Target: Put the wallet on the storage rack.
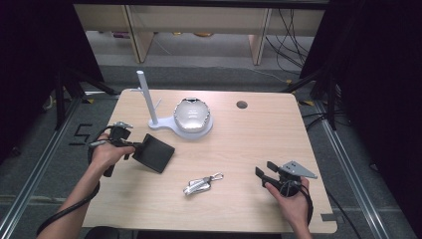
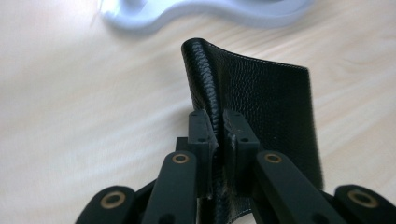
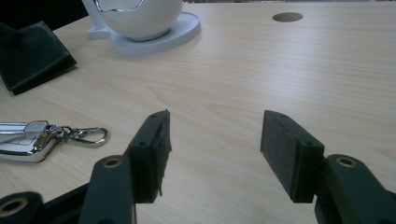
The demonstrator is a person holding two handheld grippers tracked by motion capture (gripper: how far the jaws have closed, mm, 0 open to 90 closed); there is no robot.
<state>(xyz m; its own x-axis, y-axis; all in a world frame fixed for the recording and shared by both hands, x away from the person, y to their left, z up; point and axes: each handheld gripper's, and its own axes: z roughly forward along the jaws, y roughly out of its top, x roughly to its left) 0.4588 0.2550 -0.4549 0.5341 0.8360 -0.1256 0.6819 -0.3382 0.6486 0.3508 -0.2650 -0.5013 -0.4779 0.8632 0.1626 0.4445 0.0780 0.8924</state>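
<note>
The left tool (image 2: 217, 135) was clenched on one edge of the black wallet (image 1: 154, 153), lifting it off the bench (image 1: 249, 144); so thin a bite might slip. The right tool (image 3: 215, 154) hung released near the keys (image 1: 201, 185).

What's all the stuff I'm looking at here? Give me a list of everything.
wallet: one, black leather, left part of the table, one edge pinched and lifted
key fob: one, silver with a clip, front middle of the table
stand: one, white, flat base with an upright post, back middle of the table
dome: one, shiny white-silver, sitting on the stand's base
table: one, light wood, with a round hole near the back right
left gripper: one, black, shut on the wallet's edge
right gripper: one, black, jaws open over bare table at the front right
hands: two, one holding each gripper
</note>
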